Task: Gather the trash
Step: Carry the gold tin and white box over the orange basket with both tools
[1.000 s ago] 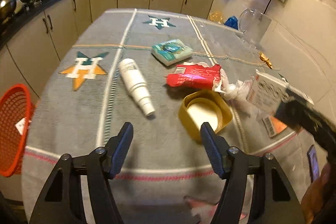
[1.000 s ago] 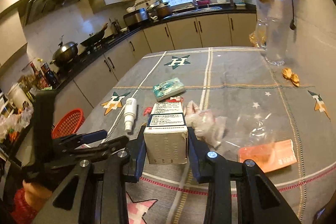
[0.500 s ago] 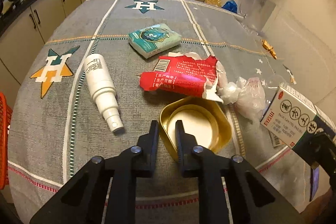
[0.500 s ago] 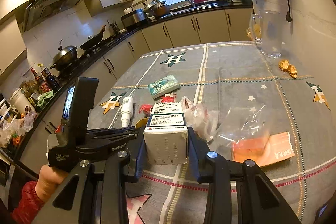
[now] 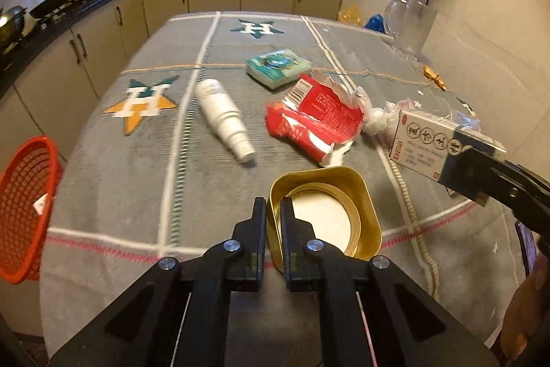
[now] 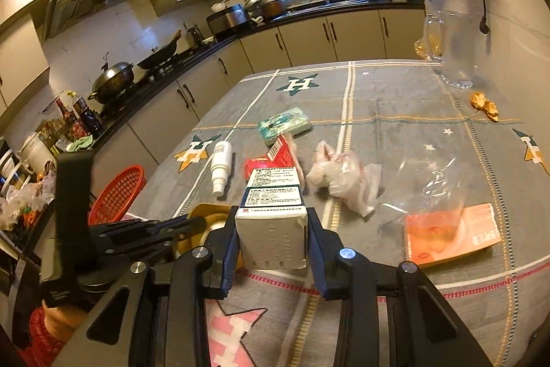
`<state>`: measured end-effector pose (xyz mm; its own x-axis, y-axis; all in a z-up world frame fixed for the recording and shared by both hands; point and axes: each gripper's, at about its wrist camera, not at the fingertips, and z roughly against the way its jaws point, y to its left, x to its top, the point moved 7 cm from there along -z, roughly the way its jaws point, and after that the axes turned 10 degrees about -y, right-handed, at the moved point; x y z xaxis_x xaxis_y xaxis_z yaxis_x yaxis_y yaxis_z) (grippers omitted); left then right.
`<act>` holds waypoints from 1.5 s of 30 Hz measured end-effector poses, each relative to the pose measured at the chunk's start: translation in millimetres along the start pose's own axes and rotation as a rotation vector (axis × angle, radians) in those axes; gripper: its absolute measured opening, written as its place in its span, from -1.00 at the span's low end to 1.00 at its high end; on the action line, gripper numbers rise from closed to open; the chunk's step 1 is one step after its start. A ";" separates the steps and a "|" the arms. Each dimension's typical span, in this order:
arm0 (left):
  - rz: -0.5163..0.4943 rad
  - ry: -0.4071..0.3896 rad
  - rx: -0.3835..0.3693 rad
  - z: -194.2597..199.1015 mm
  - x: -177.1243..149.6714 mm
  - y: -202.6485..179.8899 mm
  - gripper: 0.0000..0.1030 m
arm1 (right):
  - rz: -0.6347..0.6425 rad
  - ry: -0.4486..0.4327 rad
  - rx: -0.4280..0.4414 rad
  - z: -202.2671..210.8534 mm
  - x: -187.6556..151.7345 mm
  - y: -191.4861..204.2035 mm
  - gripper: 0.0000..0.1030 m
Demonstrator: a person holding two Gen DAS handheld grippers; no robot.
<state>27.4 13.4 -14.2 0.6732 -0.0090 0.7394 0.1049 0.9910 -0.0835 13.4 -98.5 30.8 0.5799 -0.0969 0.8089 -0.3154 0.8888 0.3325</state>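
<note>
1. Since a second ago, the left gripper (image 5: pixel 273 212) has closed from wide open and come forward to the gold tin (image 5: pixel 325 215); its jaws are now clenched on the tin's near-left wall, one finger outside and one inside.
2. The gold tin sits near the front edge of the table (image 5: pixel 113 195), open side up, showing a pale inner base.
3. The right gripper (image 6: pixel 271 229) grasps a white medicine box (image 6: pixel 273 222) between its pads, held above the table's front edge.
4. Behind the tin lies a torn red wrapper (image 5: pixel 316 122), with a white bottle (image 5: pixel 225 119) on its side to the left of it and a teal tissue pack (image 5: pixel 276 67) further back.
5. Crumpled clear plastic (image 6: pixel 343 177) and an orange packet (image 6: pixel 453 236) lie toward the right edge.
6. A red basket (image 5: pixel 24 205) hangs beside the table's left edge.
</note>
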 end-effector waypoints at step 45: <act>0.182 -0.134 0.119 74.2 -8.6 117.2 -0.85 | 0.151 0.091 0.116 -33.9 -18.2 105.0 -0.25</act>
<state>-20.4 139.6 19.3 0.5694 0.1805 0.8020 -0.1010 0.9836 -0.1496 -4.7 11.8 34.6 0.5830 0.0790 0.8086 -0.4854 0.8320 0.2686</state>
